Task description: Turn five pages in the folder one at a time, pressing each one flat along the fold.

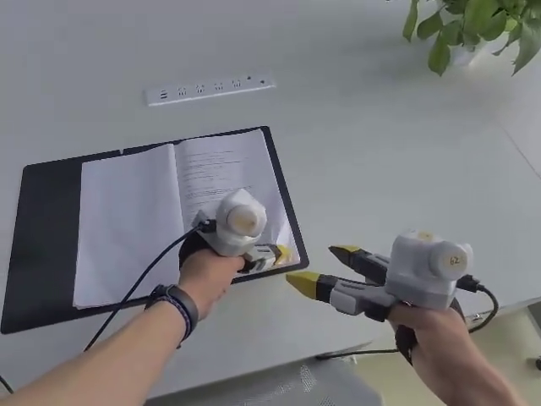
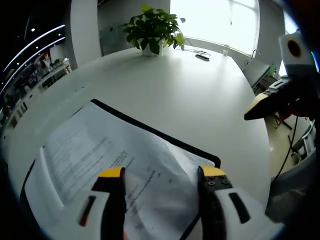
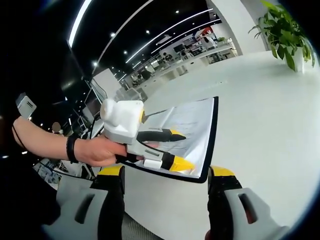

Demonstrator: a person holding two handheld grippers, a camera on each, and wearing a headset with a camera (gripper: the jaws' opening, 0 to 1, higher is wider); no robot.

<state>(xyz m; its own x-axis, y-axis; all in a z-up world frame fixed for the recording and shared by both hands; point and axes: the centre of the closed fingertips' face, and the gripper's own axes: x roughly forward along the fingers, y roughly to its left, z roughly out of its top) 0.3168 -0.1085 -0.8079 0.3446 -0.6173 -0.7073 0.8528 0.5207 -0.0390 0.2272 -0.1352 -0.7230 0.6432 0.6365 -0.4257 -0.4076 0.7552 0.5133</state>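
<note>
Both sets of jaws are spread wide with nothing pinched. My left gripper (image 1: 279, 254) sits over the 5 o'clock corner of the right-hand white printed page (image 1: 224, 169) in the open black folder (image 1: 46, 220), which lies flat on the white table (image 1: 380, 152). Can't tell if it's touching the paper. My right gripper (image 1: 321, 266) hangs off the folder at 4 o'clock, over bare table.
</note>
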